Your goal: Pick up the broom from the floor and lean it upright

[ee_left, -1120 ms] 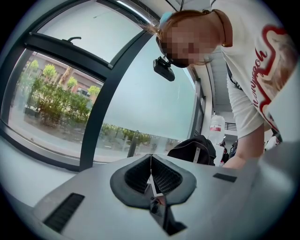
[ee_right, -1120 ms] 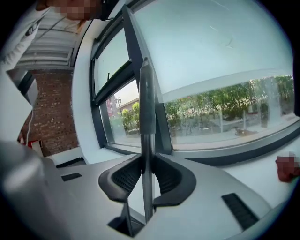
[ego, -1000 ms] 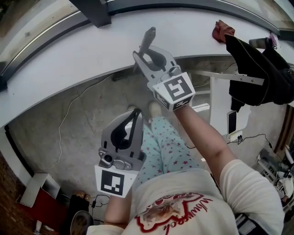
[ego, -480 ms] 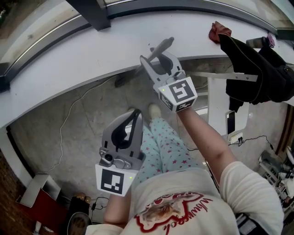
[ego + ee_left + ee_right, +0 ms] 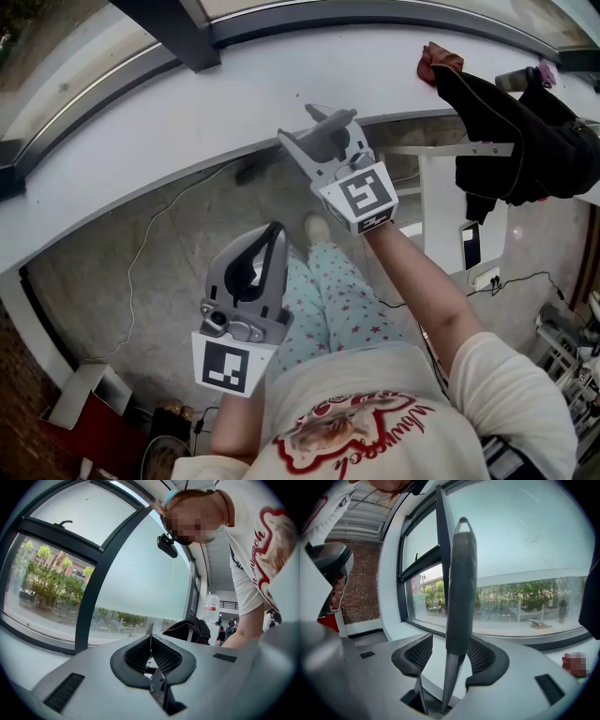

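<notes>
I look down on a long white window ledge (image 5: pixel 169 112), with a dark window post (image 5: pixel 178 33) rising from its far edge and a red cloth (image 5: pixel 437 60) lying on its right end. Just right of that cloth, a black jacket (image 5: pixel 525 141) hangs down past the ledge's front, and below the ledge a phone (image 5: pixel 470 246) sits on a white stand (image 5: pixel 441 216). A thin white cable (image 5: pixel 134 262) trails over the concrete floor (image 5: pixel 187 281) under the ledge, with a red box (image 5: pixel 84 422) well apart from it at the lower left.

Broom handle (image 5: pixel 461 597) stands before the window (image 5: pixel 525 550).
</notes>
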`<move>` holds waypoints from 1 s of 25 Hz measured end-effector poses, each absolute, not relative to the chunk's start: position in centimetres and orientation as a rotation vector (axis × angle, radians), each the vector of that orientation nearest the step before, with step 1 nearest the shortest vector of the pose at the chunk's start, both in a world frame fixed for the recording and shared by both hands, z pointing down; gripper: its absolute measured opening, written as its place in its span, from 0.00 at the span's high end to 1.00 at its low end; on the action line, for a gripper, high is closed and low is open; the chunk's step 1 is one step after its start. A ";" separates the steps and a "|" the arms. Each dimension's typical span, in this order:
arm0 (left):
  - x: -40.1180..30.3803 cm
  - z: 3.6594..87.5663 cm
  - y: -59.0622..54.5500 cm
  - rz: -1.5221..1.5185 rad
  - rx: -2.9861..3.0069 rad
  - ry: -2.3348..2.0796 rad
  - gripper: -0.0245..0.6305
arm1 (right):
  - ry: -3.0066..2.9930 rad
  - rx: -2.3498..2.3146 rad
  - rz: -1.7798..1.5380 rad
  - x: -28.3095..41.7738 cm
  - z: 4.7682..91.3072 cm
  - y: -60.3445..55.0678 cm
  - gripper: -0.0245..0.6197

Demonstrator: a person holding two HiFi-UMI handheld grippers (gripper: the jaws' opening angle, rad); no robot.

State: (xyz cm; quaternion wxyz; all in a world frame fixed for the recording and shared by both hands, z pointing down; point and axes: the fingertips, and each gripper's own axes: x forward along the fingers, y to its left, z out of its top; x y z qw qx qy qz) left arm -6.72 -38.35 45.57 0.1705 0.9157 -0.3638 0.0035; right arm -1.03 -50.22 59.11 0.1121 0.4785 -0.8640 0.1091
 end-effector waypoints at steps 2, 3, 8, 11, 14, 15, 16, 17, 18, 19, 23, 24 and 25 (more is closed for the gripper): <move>-6.7 45.5 -38.3 0.013 2.603 -1.027 0.93 | -2.497 1.395 0.304 -1.0 59.5 -50.3 0.64; -6.7 45.4 -38.3 0.013 2.605 -1.025 0.93 | -2.477 1.386 0.298 -0.9 59.6 -50.4 0.78; -6.6 45.2 -38.0 0.012 2.614 -1.008 0.93 | -2.401 1.374 0.453 -0.1 60.4 -51.4 0.91; -6.7 45.4 -38.4 0.006 2.609 -1.007 0.93 | -2.385 1.397 0.498 0.0 60.4 -52.7 0.91; -6.7 45.3 -38.3 0.000 2.610 -1.000 0.93 | -2.348 1.401 0.572 0.2 60.4 -53.8 0.91; -6.7 45.3 -38.2 0.002 2.611 -0.997 0.93 | -2.334 1.397 0.594 0.3 60.5 -54.2 0.91; -6.7 45.3 -38.2 0.003 2.610 -0.995 0.93 | -2.321 1.389 0.619 0.3 60.7 -54.5 0.91; -6.7 45.4 -38.2 0.003 2.608 -0.995 0.93 | -2.308 1.381 0.644 0.3 61.0 -54.8 0.91; -6.7 45.4 -38.3 0.003 2.605 -0.997 0.93 | -2.295 1.380 0.664 0.4 61.2 -55.1 0.91; -6.7 45.4 -38.4 0.001 2.602 -0.999 0.93 | -2.285 1.384 0.674 0.5 61.4 -55.5 0.91; -6.8 45.3 -38.7 -0.005 2.602 -1.007 0.93 | -2.270 1.462 0.574 1.1 61.4 -56.9 0.91; -6.8 45.2 -38.8 -0.006 2.604 -1.007 0.93 | -2.269 1.483 0.542 1.3 61.4 -57.1 0.91; -6.8 45.2 -38.8 -0.007 2.605 -1.006 0.93 | -2.271 1.497 0.523 1.4 61.4 -57.1 0.83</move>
